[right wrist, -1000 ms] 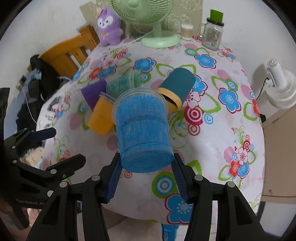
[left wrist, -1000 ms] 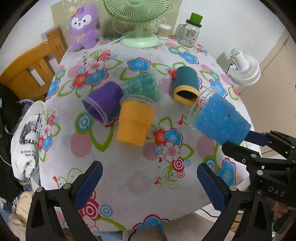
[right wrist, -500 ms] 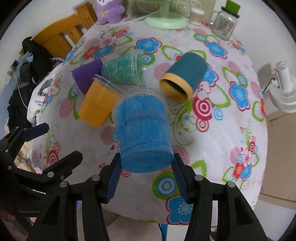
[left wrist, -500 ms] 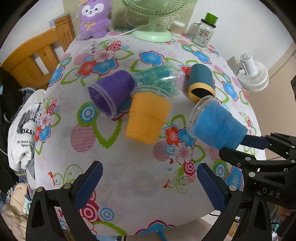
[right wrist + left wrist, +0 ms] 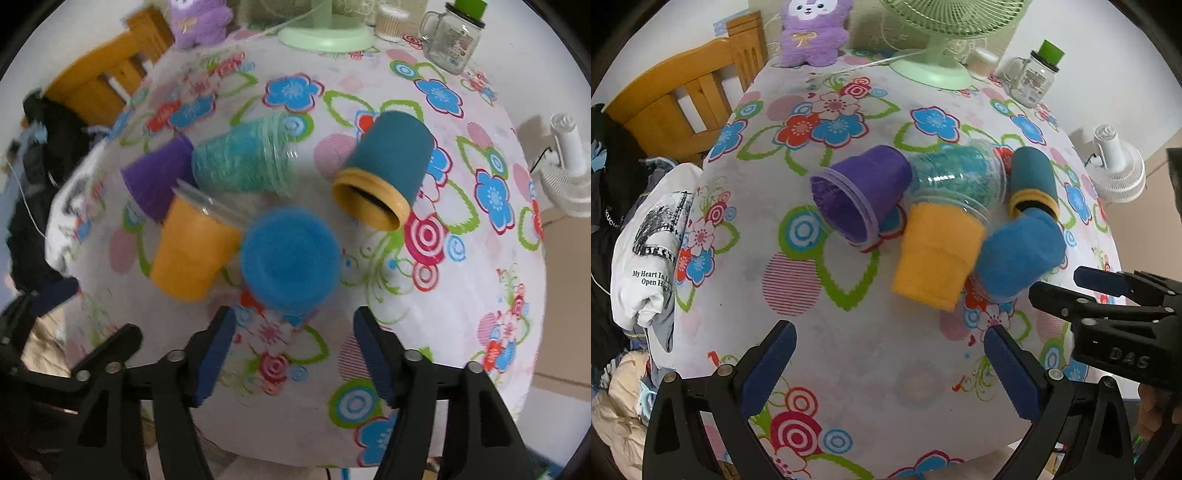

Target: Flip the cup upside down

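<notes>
a: tongs — what is changing?

b: right gripper [image 5: 291, 354] is now standing wide and holding nothing; half a second ago it was clamping the blue cup [image 5: 290, 264]. that cup is sitting bottom-up just ahead of its fingertips, so the flip is looking done. left gripper [image 5: 886, 354] is hanging wide, empty.

a: the others?

b: beyond it, orange cup [image 5: 192, 251], purple cup [image 5: 860, 195], green cup [image 5: 240, 162] and teal cup [image 5: 384, 170] are lying sideways; contents i cannot tell.

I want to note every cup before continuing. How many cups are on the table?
5. Blue cup upside down before the open right gripper; orange cup on its left; purple cup and green cup behind; teal cup lying at right. None seems hidden.
</notes>
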Action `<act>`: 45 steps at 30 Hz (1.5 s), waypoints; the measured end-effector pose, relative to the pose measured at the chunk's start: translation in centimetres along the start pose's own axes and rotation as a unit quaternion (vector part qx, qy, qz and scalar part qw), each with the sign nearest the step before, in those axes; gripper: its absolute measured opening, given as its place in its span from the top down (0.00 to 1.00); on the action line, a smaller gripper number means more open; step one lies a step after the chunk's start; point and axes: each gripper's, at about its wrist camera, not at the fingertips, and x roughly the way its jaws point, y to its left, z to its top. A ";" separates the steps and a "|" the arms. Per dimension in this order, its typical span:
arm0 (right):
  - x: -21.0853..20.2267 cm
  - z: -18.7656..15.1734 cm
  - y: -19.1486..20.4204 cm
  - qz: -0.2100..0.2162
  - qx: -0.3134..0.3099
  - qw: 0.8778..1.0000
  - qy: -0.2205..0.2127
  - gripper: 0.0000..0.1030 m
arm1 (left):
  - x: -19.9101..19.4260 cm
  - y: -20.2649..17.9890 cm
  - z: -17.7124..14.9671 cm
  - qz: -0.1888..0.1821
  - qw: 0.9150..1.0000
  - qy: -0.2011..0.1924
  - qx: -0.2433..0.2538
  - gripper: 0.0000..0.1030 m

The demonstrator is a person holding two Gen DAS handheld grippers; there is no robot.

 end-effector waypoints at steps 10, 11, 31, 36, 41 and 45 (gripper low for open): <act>-4.1 0.3 -1.1 0.013 0.047 0.996 -0.069 0.25 | -2.5 -0.6 2.4 -0.015 1.000 -0.020 0.017 0.01; -4.6 0.3 -1.2 0.014 0.052 0.996 -0.077 0.25 | -2.9 -0.9 2.6 -0.016 0.999 -0.025 0.022 0.01; -13.6 -3.2 -5.7 0.004 0.064 0.976 -0.208 0.18 | -9.5 -6.0 2.6 -0.003 0.996 -0.085 0.034 0.00; -15.0 -3.9 -6.6 0.000 0.049 0.972 -0.230 0.13 | -10.8 -7.3 2.0 0.009 0.995 -0.097 0.037 0.00; -16.0 -4.4 -6.9 -0.014 0.024 0.972 -0.233 0.11 | -11.7 -7.9 1.3 0.002 0.995 -0.104 0.011 0.00; -16.9 -5.1 -7.5 -0.014 0.030 0.970 -0.241 0.07 | -12.6 -8.4 0.8 0.005 0.994 -0.113 0.000 0.00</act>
